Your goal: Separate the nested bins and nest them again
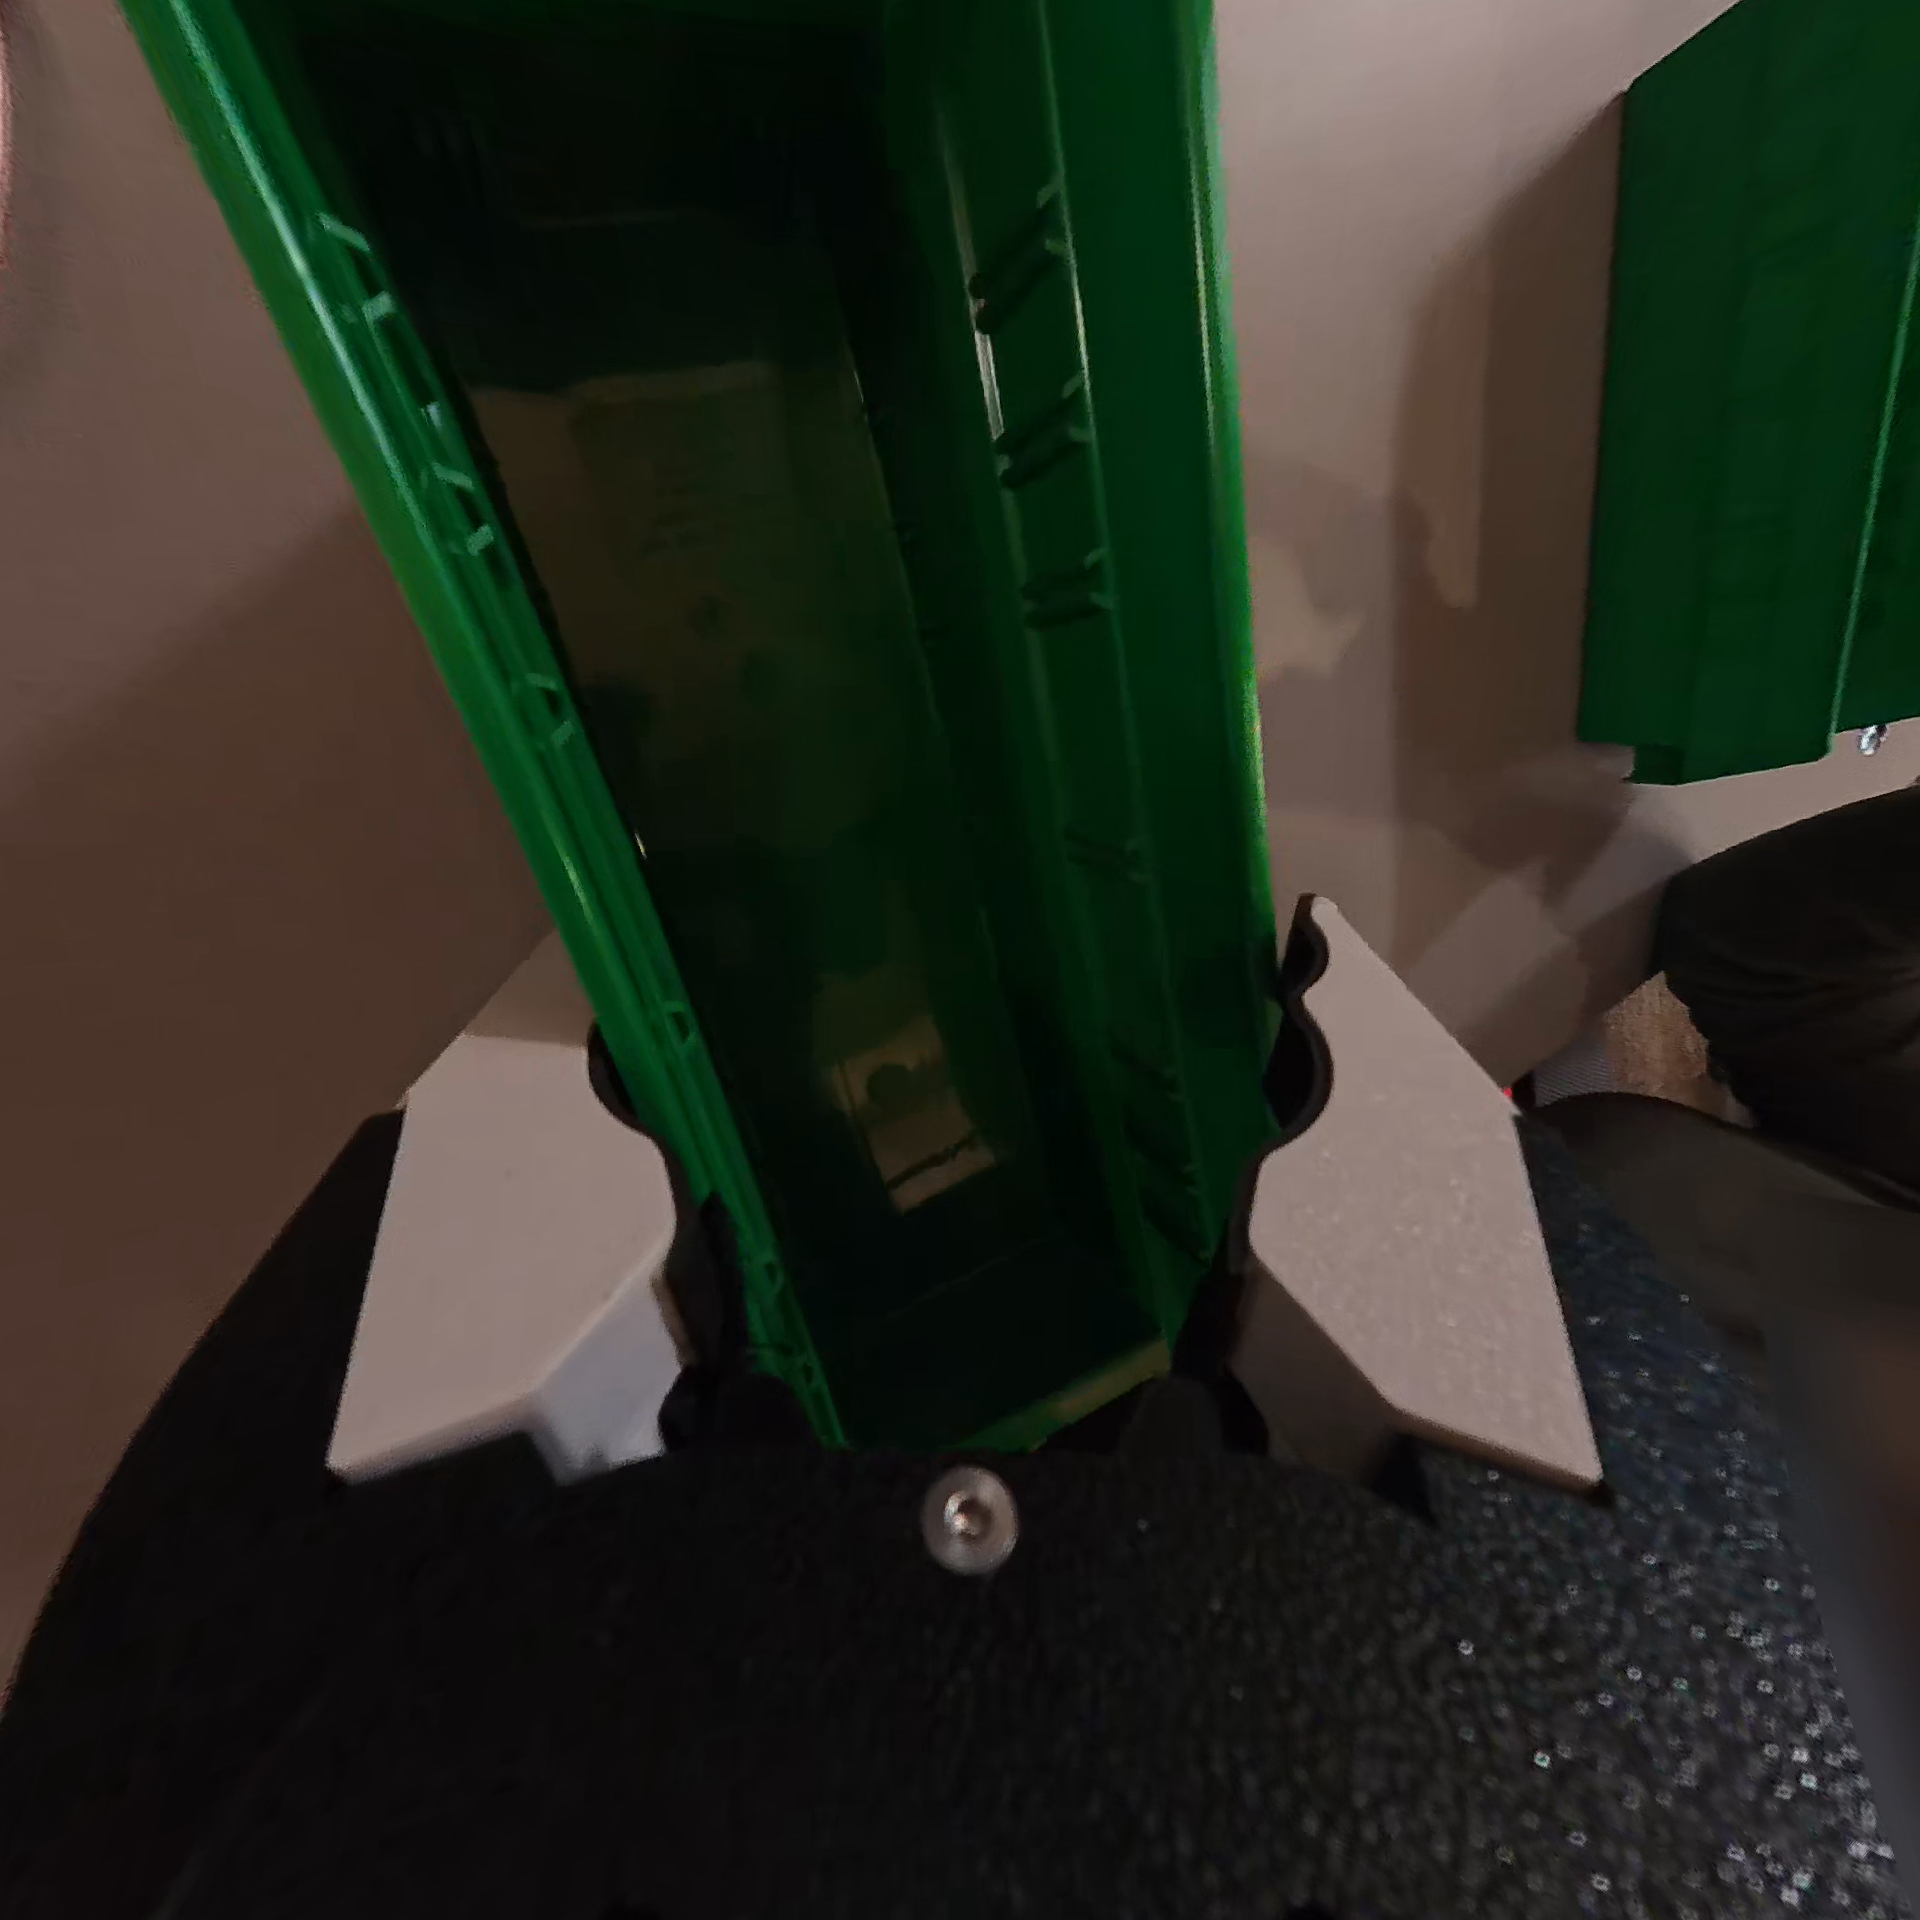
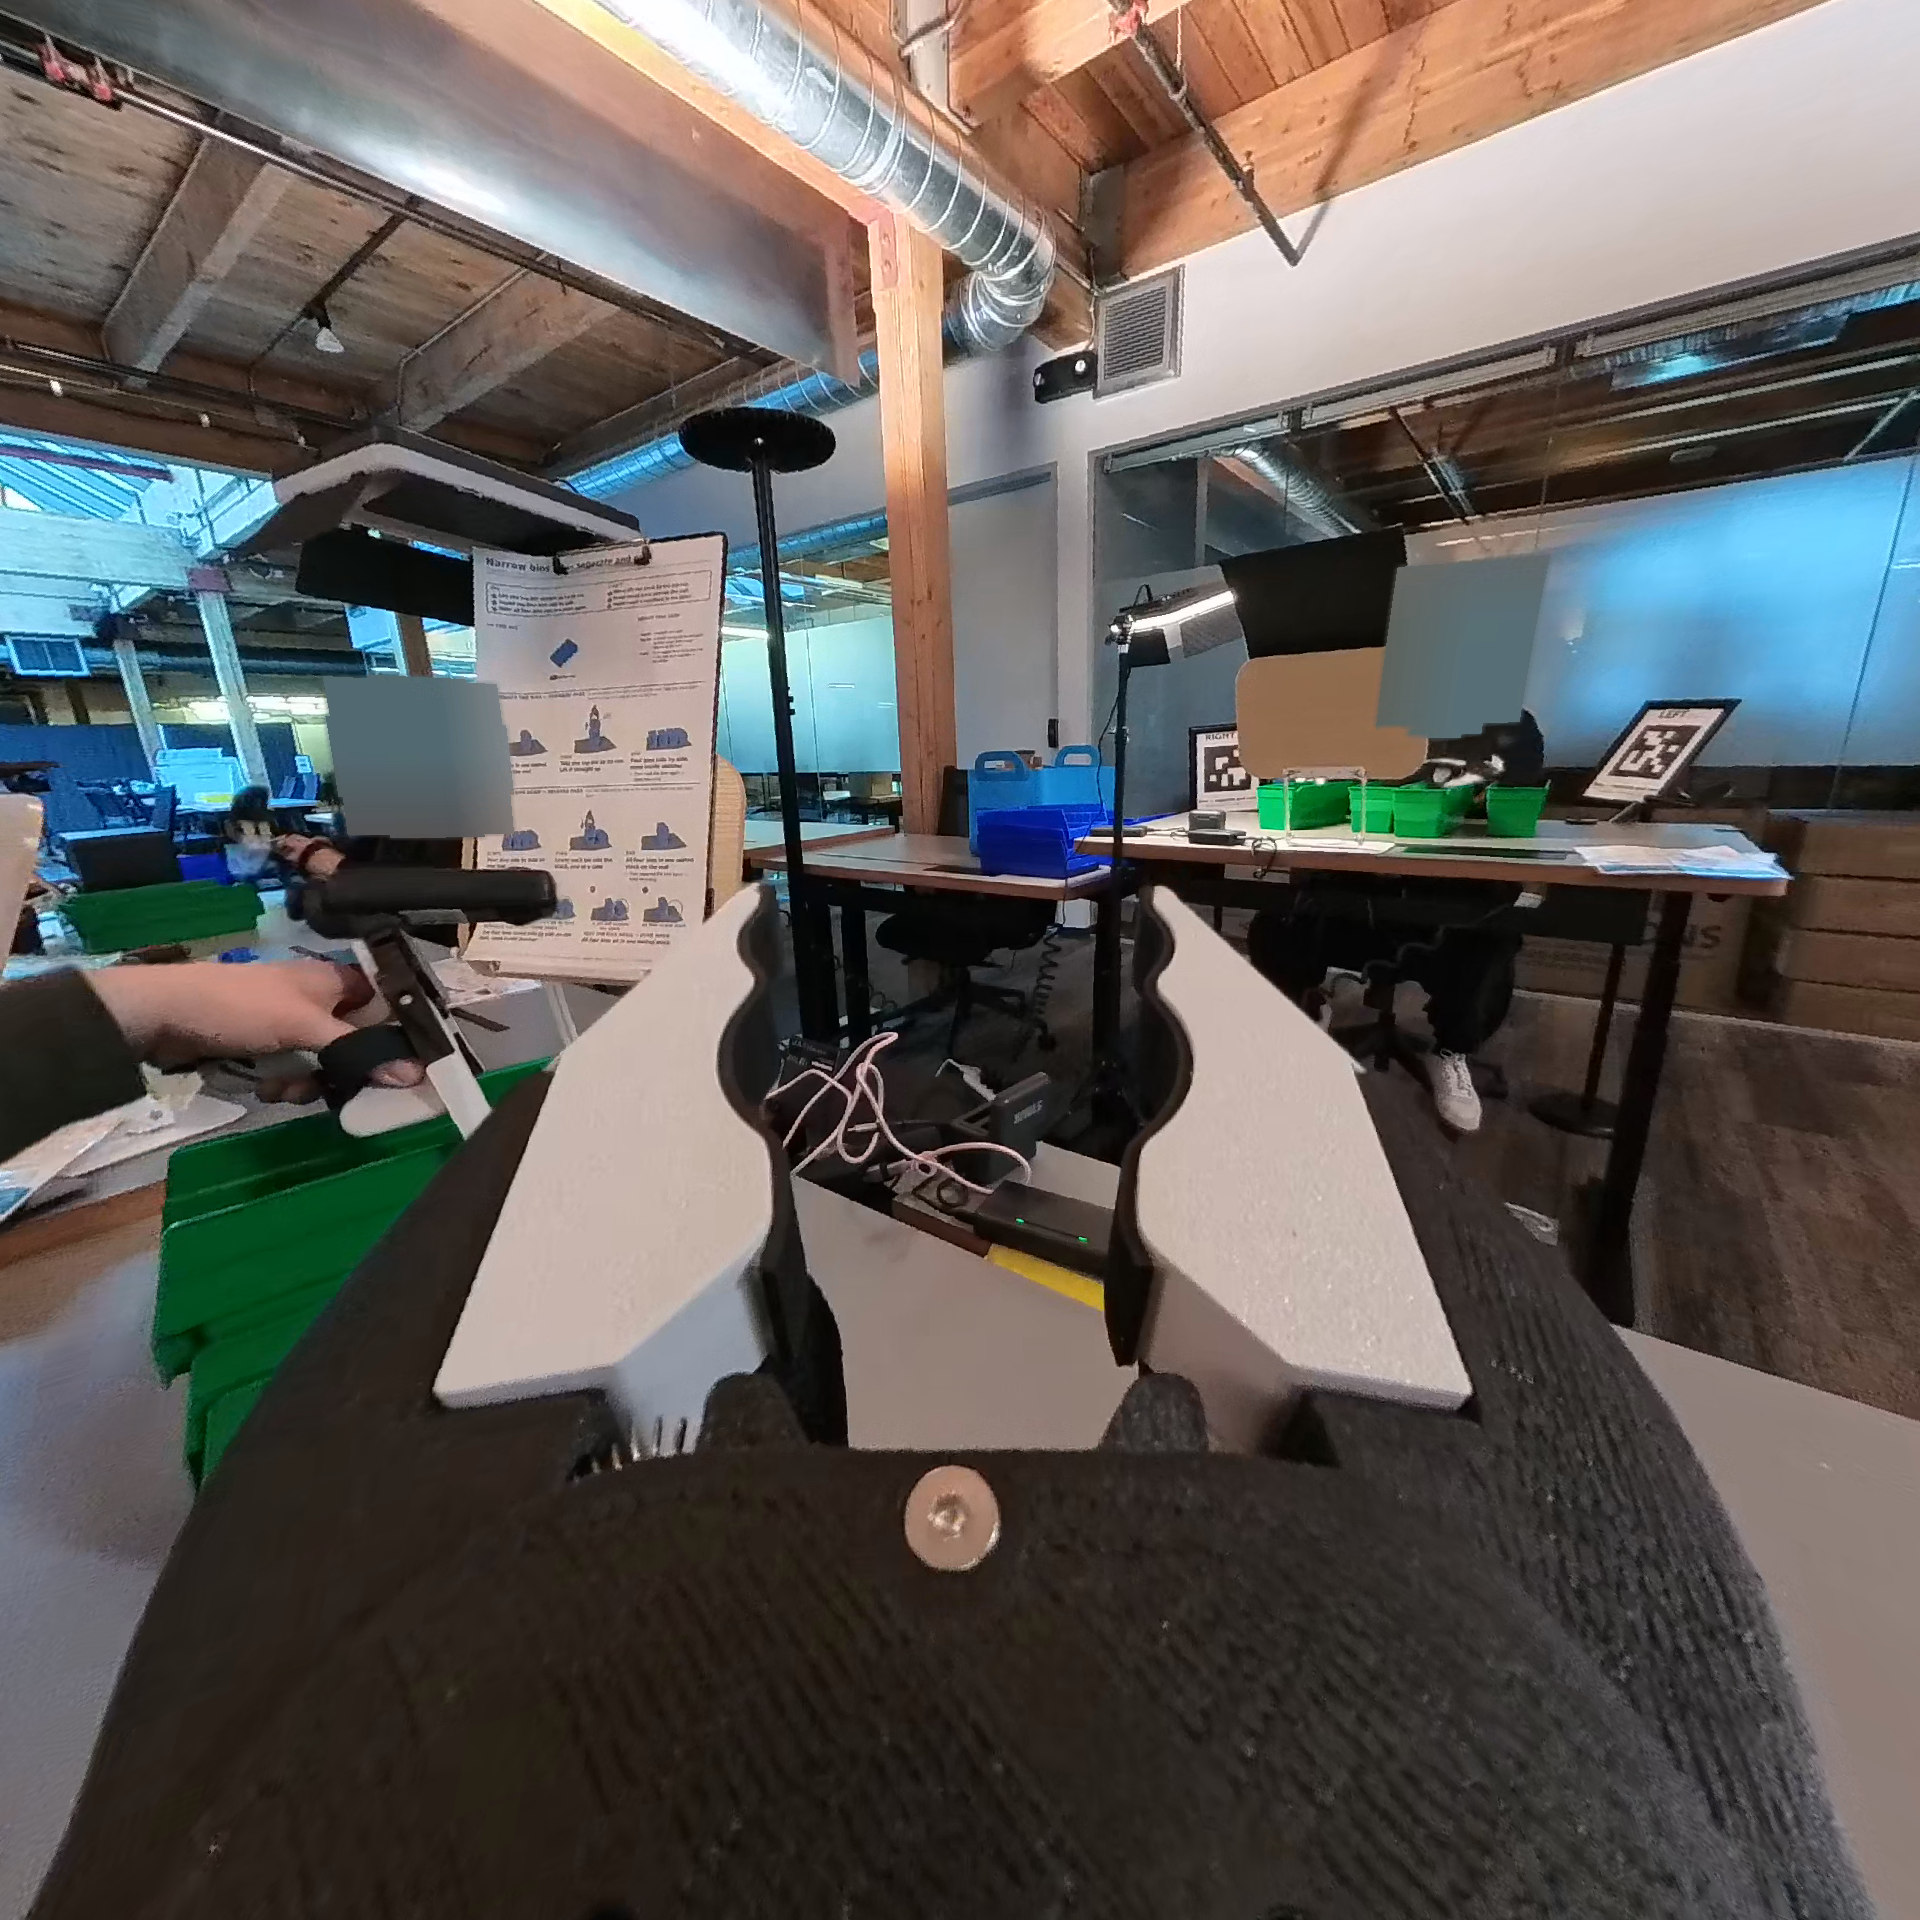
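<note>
Pale tabletop [image 1: 208, 623] behind, left gripper [image 1: 951, 1023] clamped across narrow green bin [image 1: 790, 727], right gripper [image 2: 951, 997] spread wide, empty

Left gripper [image 1: 956, 1101] was clamped, its grey fingers [image 1: 1382, 1174] pressed with their black pads against both outer sides of a narrow green bin [image 1: 790, 727], gripped at its near end and reaching away along them. Right gripper [image 2: 951, 1101] was held level and clear above the table [image 2: 62, 1455], jaws spread wide apart with nothing between them, wavy black pads [image 2: 750, 1049] facing each other. Person's left hand [image 2: 249, 1013] showed at the left of the right wrist view, dark sleeve at the wrist, wrapped around the handle of the other tool.
</note>
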`<state>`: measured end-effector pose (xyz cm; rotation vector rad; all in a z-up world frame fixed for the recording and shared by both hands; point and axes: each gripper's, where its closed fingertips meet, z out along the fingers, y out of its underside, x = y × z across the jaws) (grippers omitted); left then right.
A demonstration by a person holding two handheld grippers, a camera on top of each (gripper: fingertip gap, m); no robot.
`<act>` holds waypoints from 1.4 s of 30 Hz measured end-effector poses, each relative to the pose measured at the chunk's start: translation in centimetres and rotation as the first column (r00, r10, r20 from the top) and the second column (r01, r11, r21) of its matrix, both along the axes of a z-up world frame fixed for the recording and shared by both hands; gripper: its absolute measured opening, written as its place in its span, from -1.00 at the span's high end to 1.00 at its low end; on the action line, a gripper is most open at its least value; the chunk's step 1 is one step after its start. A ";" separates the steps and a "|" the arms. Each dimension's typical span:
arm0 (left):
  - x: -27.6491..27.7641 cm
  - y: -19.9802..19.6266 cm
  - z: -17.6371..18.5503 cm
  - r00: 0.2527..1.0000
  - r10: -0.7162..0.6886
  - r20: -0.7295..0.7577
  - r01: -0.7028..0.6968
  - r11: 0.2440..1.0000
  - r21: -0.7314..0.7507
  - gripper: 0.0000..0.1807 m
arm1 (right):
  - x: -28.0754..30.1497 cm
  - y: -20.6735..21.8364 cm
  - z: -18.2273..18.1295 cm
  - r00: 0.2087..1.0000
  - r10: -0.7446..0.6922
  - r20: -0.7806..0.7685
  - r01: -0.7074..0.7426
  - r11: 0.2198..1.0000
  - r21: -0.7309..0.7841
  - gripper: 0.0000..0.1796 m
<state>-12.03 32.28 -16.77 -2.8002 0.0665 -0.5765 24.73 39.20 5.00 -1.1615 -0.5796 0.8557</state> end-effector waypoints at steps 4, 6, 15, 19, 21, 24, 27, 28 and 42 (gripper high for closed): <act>0.1 0.0 -0.2 1.000 0.007 -0.001 -0.007 0.999 0.035 -0.36 | -0.5 0.0 -0.3 1.000 0.010 0.019 -0.010 1.000 -0.010 0.26; 0.2 0.0 -0.2 1.000 -0.008 -0.014 0.008 0.999 0.046 -0.39 | -0.8 0.0 -0.5 0.999 0.013 0.030 -0.012 1.000 -0.013 0.26; -0.5 1.1 4.3 0.999 0.032 0.004 -0.032 0.969 0.244 -0.47 | -1.6 0.1 -1.1 0.997 0.014 0.077 -0.013 1.000 -0.021 0.25; 2.5 1.7 6.0 0.997 -0.023 0.073 -0.002 0.947 0.322 -0.47 | -1.2 0.2 -1.0 0.997 0.000 0.075 0.002 1.000 -0.017 0.25; 5.5 2.6 6.9 0.993 -0.068 0.093 0.027 0.924 0.381 -0.47 | -0.5 0.4 -0.8 0.997 -0.019 0.069 0.020 1.000 -0.013 0.24; 12.4 5.0 7.4 0.980 -0.151 0.127 0.080 0.892 0.445 -0.36 | 1.8 1.0 -0.1 0.997 -0.072 0.024 0.072 0.997 -0.013 0.23; 21.7 7.4 6.5 0.932 -0.283 0.225 0.166 0.887 0.431 -0.32 | 4.4 1.2 0.8 0.993 -0.097 -0.063 0.096 0.995 -0.016 0.23; 24.7 8.1 5.6 0.917 -0.318 0.242 0.202 0.891 0.407 -0.34 | 5.2 1.3 1.0 0.991 -0.101 -0.085 0.099 0.995 -0.020 0.23; 39.5 10.7 -9.2 0.913 -0.408 0.028 0.408 0.913 0.015 -0.26 | 7.6 0.2 2.2 0.982 -0.090 -0.168 0.091 0.996 -0.002 0.24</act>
